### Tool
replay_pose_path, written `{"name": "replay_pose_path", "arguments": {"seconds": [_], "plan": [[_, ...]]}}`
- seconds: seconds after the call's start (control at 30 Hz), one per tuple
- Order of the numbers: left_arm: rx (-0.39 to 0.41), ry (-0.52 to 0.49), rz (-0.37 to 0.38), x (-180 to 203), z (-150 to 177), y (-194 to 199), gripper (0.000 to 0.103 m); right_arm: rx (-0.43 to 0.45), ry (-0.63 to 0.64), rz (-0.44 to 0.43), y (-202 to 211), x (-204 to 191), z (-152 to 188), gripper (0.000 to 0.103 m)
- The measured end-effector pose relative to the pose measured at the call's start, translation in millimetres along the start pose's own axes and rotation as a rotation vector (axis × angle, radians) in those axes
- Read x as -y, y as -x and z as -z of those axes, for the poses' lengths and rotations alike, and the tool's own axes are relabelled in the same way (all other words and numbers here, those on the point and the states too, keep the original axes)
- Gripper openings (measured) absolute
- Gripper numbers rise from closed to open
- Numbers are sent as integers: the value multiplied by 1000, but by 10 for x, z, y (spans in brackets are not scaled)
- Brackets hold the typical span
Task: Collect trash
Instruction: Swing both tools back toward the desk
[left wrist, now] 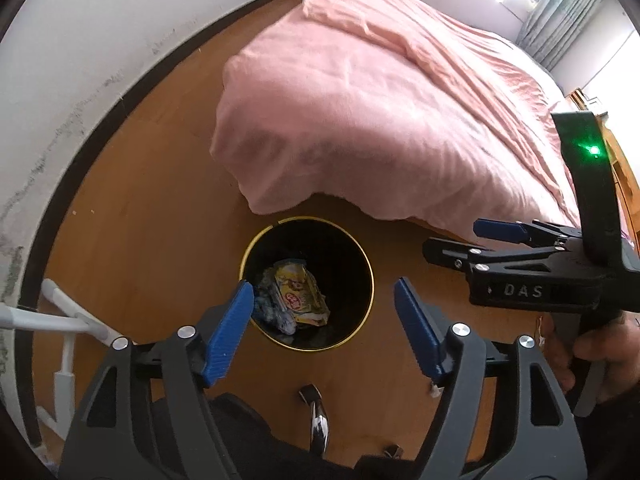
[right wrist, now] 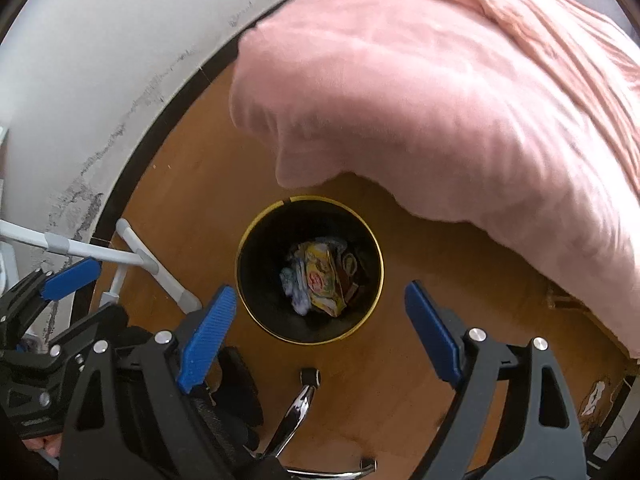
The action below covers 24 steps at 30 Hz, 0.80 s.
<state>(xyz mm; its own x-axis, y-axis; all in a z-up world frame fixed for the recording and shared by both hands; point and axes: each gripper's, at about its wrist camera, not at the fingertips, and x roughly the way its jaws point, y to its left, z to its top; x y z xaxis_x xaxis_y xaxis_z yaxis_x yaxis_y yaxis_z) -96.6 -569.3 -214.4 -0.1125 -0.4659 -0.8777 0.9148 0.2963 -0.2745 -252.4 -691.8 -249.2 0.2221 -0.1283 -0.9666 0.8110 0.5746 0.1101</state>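
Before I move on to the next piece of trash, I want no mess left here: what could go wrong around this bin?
Both the left gripper and the right gripper hang open and empty over the black bin. The crumpled yellow wrapper lies inside.

1. The pink blanket droops close to the bin's rim; a sideways swing could snag it.
2. The chrome chair leg stands close to the bin, so a step could knock it.

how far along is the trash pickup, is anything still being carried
Done: crumpled wrappers lie at the bottom of the black bin. In hand: nothing; the left tool and right tool both hang open and empty above it. Left: no loose trash shows on the wooden floor in either view.
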Motion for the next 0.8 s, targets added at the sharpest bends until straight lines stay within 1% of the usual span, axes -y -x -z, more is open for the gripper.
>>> {"name": "replay_pose_path", "arguments": {"seconds": [0.03,0.1,0.13,0.2,0.27,0.3,0.33,0.4,0.43,0.47,0.5,0.53,0.6,0.67,0.7,0.73,0.77,0.8], "plan": [[10,-2,-9,12,-11,100,75,22,11,-3,114,-45,-23,84],[46,1,-40,17,-43,443,82,63,38,-7,328,-156,-67,84],[58,8,-51,2,-49,575,82,82,56,-8,436,-220,-97,84],[104,35,-77,-90,-38,1000,87,134,104,-15,699,-418,-171,84],[144,68,-96,-225,18,1354,87,181,153,-44,948,-674,-231,84],[171,95,-108,-345,74,1599,87,194,173,-62,1028,-776,-257,84],[187,113,-122,-430,117,1749,87,205,196,-84,1101,-901,-297,84],[230,168,-175,-688,257,2125,88,228,258,-125,1261,-1258,-344,84],[250,221,-225,-917,385,2383,89,238,287,-135,1312,-1423,-360,84],[261,257,-255,-1062,452,2533,89,246,322,-146,1360,-1623,-369,84],[282,322,-302,-1306,593,2755,89,254,365,-164,1402,-1864,-370,84],[297,377,-345,-1519,717,2927,90,258,399,-177,1424,-2063,-359,84],[303,468,-421,-1873,913,3170,91,263,478,-209,1445,-2539,-322,84],[303,601,-492,-2355,1162,3434,91,263,541,-244,1439,-2947,-270,84],[295,683,-536,-2636,1294,3555,91,260,576,-266,1424,-3195,-226,84],[281,768,-565,-2866,1403,3639,91,256,610,-288,1421,-3418,-182,84],[278,831,-574,-3031,1480,3697,91,254,630,-302,1420,-3559,-159,84],[280,916,-600,-3274,1591,3776,91,249,660,-325,1418,-3766,-120,84]]}}
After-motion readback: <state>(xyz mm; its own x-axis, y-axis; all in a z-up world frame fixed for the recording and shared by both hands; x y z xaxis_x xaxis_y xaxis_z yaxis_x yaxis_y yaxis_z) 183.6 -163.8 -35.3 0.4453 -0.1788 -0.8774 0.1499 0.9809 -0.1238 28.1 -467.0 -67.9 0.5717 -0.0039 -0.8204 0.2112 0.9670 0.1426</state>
